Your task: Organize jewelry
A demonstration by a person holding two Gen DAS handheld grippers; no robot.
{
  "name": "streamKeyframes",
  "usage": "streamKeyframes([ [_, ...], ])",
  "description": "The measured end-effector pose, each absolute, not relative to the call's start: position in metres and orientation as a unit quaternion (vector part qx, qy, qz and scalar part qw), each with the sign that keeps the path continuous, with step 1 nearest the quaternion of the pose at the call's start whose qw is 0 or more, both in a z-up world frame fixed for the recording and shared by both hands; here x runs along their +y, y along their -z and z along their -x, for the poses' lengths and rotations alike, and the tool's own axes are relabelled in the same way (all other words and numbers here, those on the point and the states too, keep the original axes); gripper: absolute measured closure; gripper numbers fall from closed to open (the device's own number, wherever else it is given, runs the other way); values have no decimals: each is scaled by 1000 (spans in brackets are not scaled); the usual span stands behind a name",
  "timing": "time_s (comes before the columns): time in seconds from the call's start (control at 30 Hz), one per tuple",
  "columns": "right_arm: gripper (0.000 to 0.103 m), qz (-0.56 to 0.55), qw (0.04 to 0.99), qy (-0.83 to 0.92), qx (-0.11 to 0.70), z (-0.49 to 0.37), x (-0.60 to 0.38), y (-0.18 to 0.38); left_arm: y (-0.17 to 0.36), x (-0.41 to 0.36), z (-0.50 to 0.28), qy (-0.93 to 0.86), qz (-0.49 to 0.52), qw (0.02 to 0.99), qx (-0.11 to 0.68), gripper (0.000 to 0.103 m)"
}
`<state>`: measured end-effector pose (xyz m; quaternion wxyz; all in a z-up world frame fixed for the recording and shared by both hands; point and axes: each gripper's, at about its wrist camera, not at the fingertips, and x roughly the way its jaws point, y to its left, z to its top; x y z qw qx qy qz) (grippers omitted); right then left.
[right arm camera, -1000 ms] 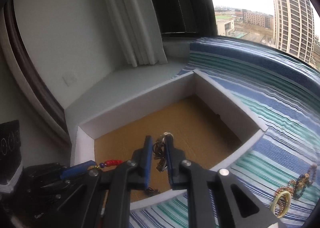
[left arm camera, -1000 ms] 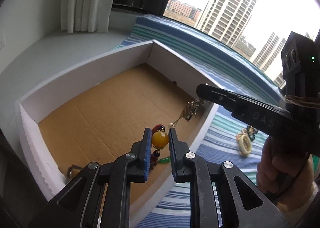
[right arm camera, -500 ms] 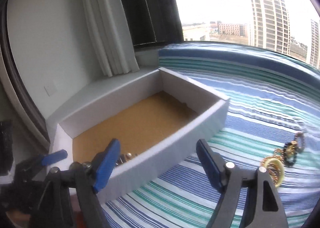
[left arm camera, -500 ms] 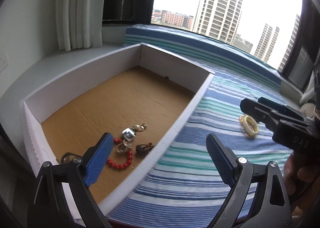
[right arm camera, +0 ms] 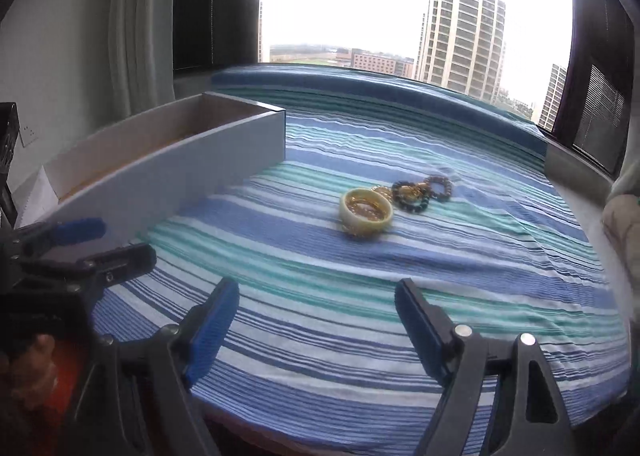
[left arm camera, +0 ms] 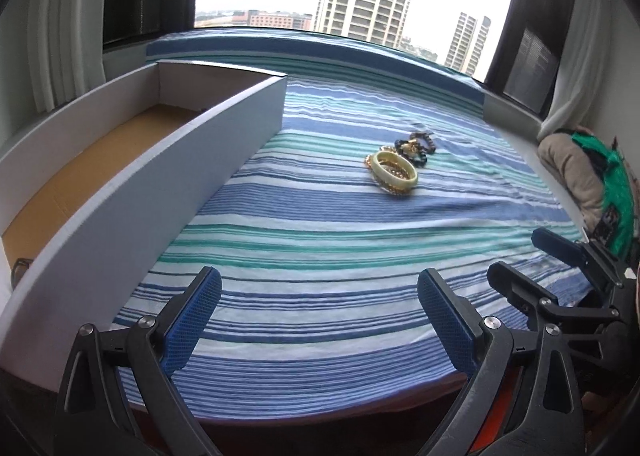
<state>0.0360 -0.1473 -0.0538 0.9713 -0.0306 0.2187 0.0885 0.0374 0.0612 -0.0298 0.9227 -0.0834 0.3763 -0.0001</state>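
The left claw [left arm camera: 320, 320] hangs low over a blue, teal and white striped cloth [left arm camera: 344, 256], its two blue-padded fingers [left arm camera: 194, 322] spread wide apart with nothing between them. The right claw [right arm camera: 318, 328] is likewise wide open and empty above the same cloth [right arm camera: 360, 296]; it also shows at the right edge of the left wrist view [left arm camera: 524, 256], and the left one shows at the left edge of the right wrist view [right arm camera: 106, 240].

The jewelry lies in a small heap on the cloth, well ahead of both claws. A cream bangle [left arm camera: 394, 171] sits in front, tilted, with gold chain bracelets [left arm camera: 390, 175] showing inside and under it. Just behind it, touching the heap, is a dark beaded bracelet [left arm camera: 416, 145] with a gold charm. In the right wrist view the same cream bangle [right arm camera: 366, 211] and the beaded bracelet [right arm camera: 420, 191] lie ahead of the open fingers.

To the left stands a white foam-walled box [left arm camera: 160, 191] with a brown cardboard floor [left arm camera: 100, 163], resting against the cloth's edge; its near wall hides most of the inside. The box [right arm camera: 180, 171] is well apart from the heap. A green and beige bundle of fabric [left arm camera: 592, 183] lies at the far right, beside a white curtain [left arm camera: 568, 67]
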Motion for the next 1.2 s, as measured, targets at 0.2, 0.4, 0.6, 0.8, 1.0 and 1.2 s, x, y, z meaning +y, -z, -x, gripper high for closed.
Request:
streamKeyframes([
  [0.2, 21, 9, 970, -82, 229, -27, -163, 68, 33, 42, -30, 22, 57, 917, 395, 4],
  [0.4, 20, 10, 971, -85, 222, -22, -163, 69, 37, 44, -18, 39, 93, 904, 416, 1],
  [0.6, 20, 6, 972, -97, 212, -13, -158, 68, 30, 49, -2, 35, 120, 901, 415, 1],
  [0.8, 19, 8, 976, -102, 191, 3, -156, 60, 18, 47, 4, 20, 123, 905, 407, 1],
  [1.0, 19, 18, 980, -80, 179, 14, -157, 48, 10, 45, 7, 29, 116, 915, 384, 1],
  [1.2, 19, 27, 982, -66, 174, 20, -147, 36, 4, 55, 7, 34, 122, 917, 377, 1],
])
